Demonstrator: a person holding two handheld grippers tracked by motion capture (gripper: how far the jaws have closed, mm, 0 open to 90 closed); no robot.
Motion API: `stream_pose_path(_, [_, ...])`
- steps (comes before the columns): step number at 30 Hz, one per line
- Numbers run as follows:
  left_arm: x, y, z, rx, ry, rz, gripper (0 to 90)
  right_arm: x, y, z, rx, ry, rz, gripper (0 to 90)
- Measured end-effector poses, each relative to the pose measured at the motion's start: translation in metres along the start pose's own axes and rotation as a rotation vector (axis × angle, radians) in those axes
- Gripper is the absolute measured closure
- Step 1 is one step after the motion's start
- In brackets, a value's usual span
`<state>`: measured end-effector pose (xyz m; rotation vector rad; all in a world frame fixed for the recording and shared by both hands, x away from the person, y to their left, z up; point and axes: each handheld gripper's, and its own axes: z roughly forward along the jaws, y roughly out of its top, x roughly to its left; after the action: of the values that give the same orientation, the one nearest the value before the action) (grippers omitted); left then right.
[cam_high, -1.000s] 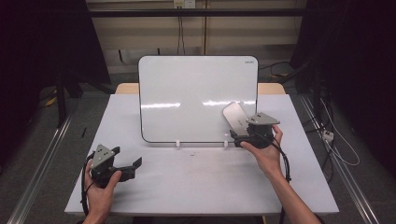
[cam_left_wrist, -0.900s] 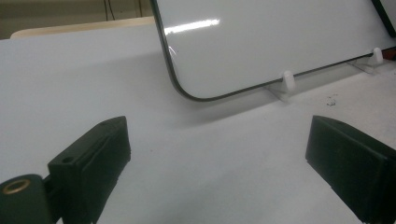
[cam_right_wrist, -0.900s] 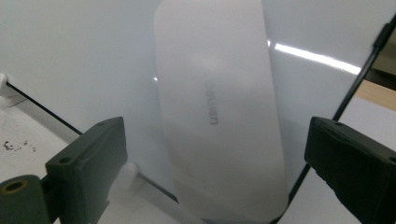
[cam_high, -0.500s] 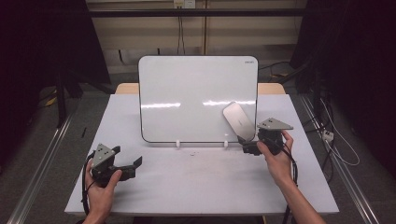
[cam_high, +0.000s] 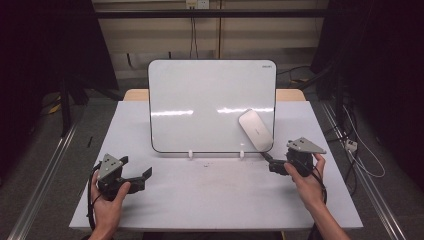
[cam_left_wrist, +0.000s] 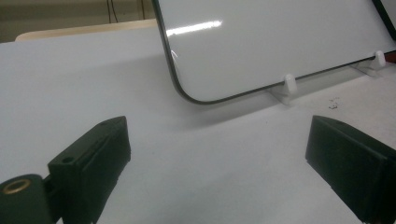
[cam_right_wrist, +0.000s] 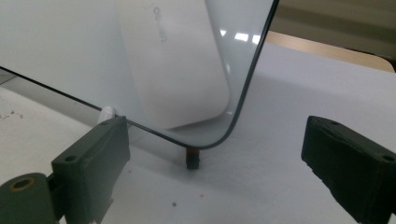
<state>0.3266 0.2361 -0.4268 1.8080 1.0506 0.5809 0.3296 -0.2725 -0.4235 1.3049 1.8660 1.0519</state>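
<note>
Eraser: white oblong whiteboard eraser (cam_high: 255, 130) is stuck on the upright glossy whiteboard (cam_high: 200, 100)
Right claw (cam_high: 272, 164): jaws just closing slightly, nothing held
Left claw (cam_high: 145, 175): wide apart, nothing held

Open tongs (cam_right_wrist: 205, 154) face eraser (cam_right_wrist: 173, 60) on whiteboard (cam_right_wrist: 56, 46).

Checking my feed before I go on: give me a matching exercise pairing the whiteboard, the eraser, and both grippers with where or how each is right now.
Things:
1. white rounded-corner whiteboard
2. pale oblong eraser pad
3. left gripper
4. right gripper

States:
A. lies against the board's lower right corner
B. open, near the table's left front edge
C. stands upright on small white clips
D. open, beside the board's lower right corner, holding nothing

Pairs: 1-C, 2-A, 3-B, 4-D
</note>
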Motion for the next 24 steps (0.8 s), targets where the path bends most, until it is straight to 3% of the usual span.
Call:
stream_pose_path(20, [-0.004, -0.001, 0.000, 0.006, 0.017, 0.001, 7.4, -0.008, -0.036, -0.018, 0.004, -0.029, 0.050, 9.8])
stream_pose_path(24, [-0.006, -0.001, 0.001, -0.004, 0.022, -0.002, 7.7, -0.008, -0.040, -0.024, -0.027, -0.037, 0.063, 9.6])
